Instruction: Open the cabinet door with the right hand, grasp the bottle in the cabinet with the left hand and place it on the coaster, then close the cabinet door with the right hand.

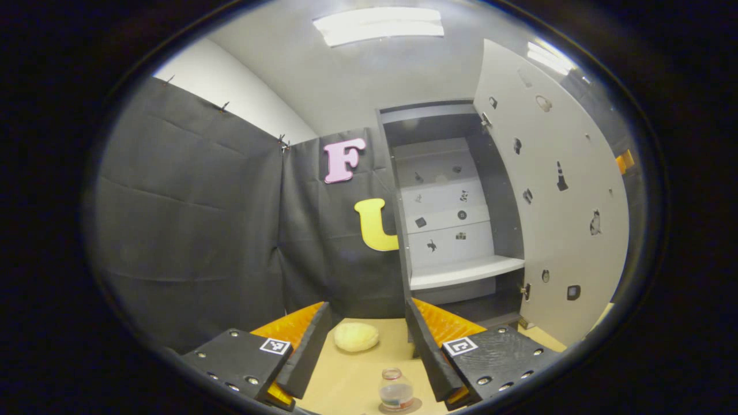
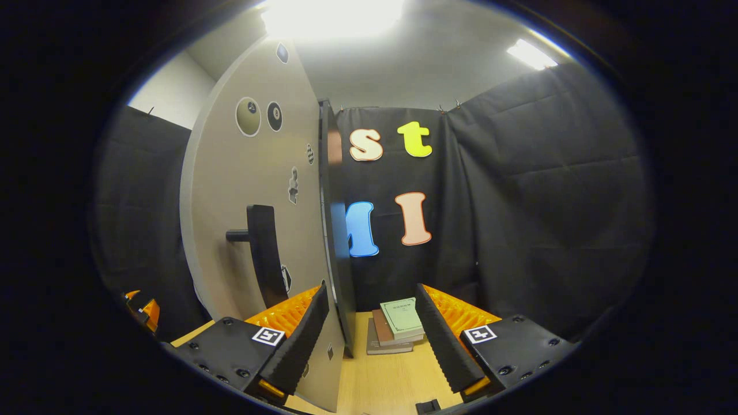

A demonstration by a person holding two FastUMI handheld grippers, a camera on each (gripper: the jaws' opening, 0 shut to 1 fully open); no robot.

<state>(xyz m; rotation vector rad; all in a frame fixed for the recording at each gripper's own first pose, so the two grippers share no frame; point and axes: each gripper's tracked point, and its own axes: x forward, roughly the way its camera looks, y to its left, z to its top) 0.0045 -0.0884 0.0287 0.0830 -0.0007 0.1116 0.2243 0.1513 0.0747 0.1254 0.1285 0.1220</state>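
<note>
- Left gripper [image 1: 369, 351]: jaws apart, empty, raised over the table [image 1: 346, 386].
- Bottle [image 1: 395, 391] stands upright on the coaster [image 1: 416, 407], below and between the fingers.
- Cabinet door [image 1: 553, 207] swung wide open; shelf [image 1: 461, 271] bare.
- Right gripper [image 2: 372, 340]: jaws apart, holding nothing, door edge [image 2: 337, 230] just beside its left finger; handle [image 2: 262, 253] further left.
- Risk: pushing on the thin edge may slip; a fast swing could shake the bottle.

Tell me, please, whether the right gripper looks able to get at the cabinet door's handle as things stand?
Probably yes. The right gripper is open, and the black handle stands out from the outer face of the open cabinet door just to its left, with nothing between them.
</note>
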